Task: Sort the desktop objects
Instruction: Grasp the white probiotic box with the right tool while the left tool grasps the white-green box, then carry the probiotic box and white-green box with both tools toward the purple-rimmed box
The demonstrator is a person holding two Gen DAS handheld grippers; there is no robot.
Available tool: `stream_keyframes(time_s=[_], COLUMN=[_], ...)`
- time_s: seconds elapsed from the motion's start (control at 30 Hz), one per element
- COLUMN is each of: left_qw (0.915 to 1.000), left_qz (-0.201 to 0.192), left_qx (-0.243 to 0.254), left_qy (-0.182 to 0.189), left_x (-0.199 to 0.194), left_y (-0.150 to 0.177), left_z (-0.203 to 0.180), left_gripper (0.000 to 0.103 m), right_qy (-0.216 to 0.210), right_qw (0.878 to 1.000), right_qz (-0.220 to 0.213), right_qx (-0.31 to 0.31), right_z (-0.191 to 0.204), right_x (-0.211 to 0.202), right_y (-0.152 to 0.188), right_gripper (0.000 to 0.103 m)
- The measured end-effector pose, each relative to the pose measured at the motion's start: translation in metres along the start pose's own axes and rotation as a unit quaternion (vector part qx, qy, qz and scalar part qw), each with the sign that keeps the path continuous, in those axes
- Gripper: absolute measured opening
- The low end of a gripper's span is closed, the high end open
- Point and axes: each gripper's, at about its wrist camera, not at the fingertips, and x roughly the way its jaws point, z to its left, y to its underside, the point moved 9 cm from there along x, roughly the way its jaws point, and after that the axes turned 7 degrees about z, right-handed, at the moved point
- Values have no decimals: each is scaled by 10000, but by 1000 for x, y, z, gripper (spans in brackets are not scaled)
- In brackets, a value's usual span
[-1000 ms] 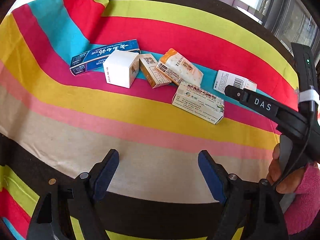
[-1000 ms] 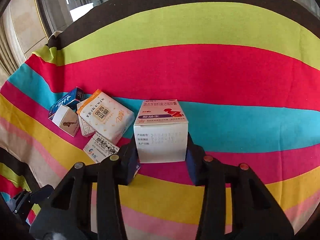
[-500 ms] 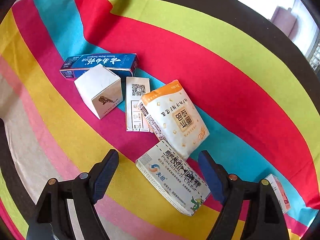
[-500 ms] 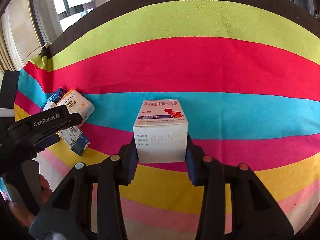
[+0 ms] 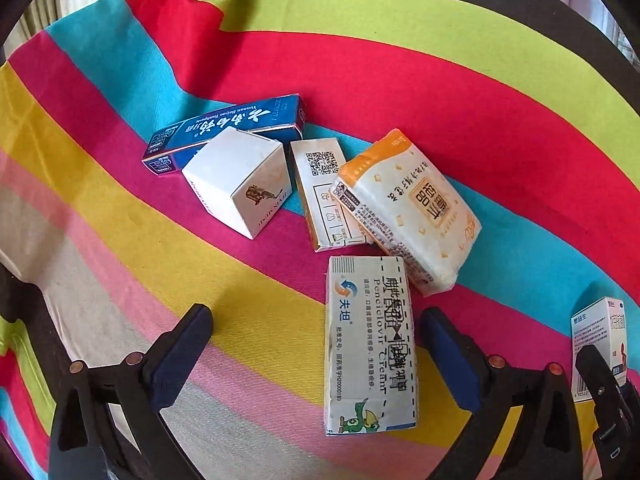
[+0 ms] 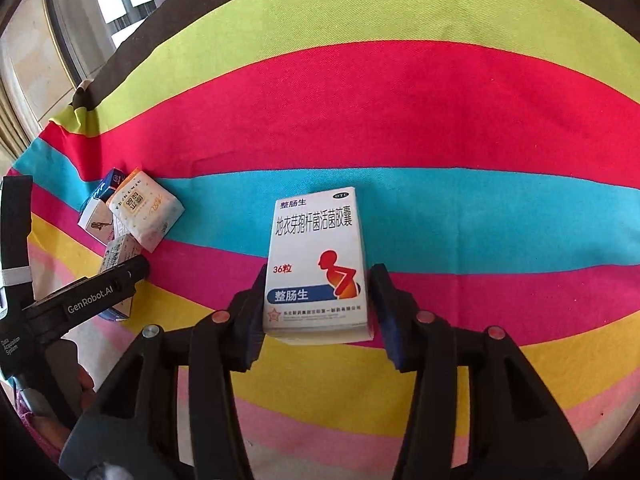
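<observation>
**Counter, both wrist views.** A striped cloth (image 5: 400, 80) covers the counter, giving a soft, slightly gripping surface on which cartons stay where they are put.

**Left claw** (image 5: 314, 320). Its jaws have just been opening and stand at their widest, holding nothing. The cream box (image 5: 370, 344) lies flat between them, close to the right pad and well clear of the left one. The wide gape probably serves to clear the box's sides before closing, so this reads as the approach to the next pick.

**Right claw** (image 6: 319, 280). Its jaws have just been opening too, though only part-way. The capsule box (image 6: 316, 260) lies face-up on the cloth between them. A thin gap shows at the right pad, while the left pad sits against or just beside the box, so the box looks released, not gripped.

**Unsorted group.** It lies toward the counter's left edge. The tissue pack (image 5: 412, 208) overlaps the QR box (image 5: 320, 188) and nearly touches the cream box's far end. The toothpaste box (image 5: 228, 128) lies behind the cube box (image 5: 240, 180). The cream box is the nearest and least entangled item, which would explain its choice.

**Sorted item.** The capsule box rests near the counter's middle, well apart from the group. This placement apparently starts a separate pile there.
</observation>
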Motion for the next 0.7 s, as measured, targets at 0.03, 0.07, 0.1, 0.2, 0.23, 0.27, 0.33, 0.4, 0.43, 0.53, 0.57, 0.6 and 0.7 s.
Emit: stream_keyframes(time_s=[0.03, 0.07, 0.1, 0.2, 0.23, 0.27, 0.33, 0.4, 0.43, 0.53, 0.57, 0.6, 0.7], left_qw=[10000, 10000, 10000, 9991, 9984, 9975, 9963, 9953, 9950, 9940, 9935, 9930, 9918], left_qz=[-8, -18, -51, -259, -305, -333, -315, -293, -275, -224, -230, -240, -246], left_qx=[-4, 4, 21, 325, 458, 587, 763, 865, 900, 997, 1039, 1078, 1156], left_qy=[17, 13, 11, 94, 139, 199, 257, 310, 327, 386, 398, 411, 480], left_x=[0, -1, -3, -14, -18, -22, -27, -33, -36, -46, -49, -50, -60], left_y=[1, 2, 4, 12, 16, 21, 29, 38, 44, 64, 71, 72, 88], left_z=[0, 1, 1, -2, -4, -4, 4, 13, 17, 30, 35, 45, 62], left_gripper=[103, 101, 99, 70, 55, 41, 34, 34, 34, 34, 34, 34, 34], right_qy=[61, 153, 267, 536, 590, 654, 793, 919, 939, 1025, 1008, 950, 890], right_qw=[10000, 9998, 9995, 9981, 9977, 9973, 9960, 9945, 9942, 9928, 9928, 9932, 9924], right_qz=[12, 30, 40, 57, 62, 69, 86, 96, 99, 110, 120, 125, 104], right_qx=[-54, -98, -147, -285, -313, -337, -403, -487, -517, -607, -638, -664, -838], right_z=[1, 2, 3, 5, 5, 5, 6, 8, 9, 12, 14, 18, 31], right_x=[2, 3, 4, 4, 4, 4, 3, 3, 2, -8, -13, -19, -36], right_y=[-2, -3, -4, -2, -2, -1, 1, 2, 4, 20, 28, 37, 66], right_gripper=[56, 56, 54, 44, 44, 44, 43, 43, 43, 43, 43, 43, 43])
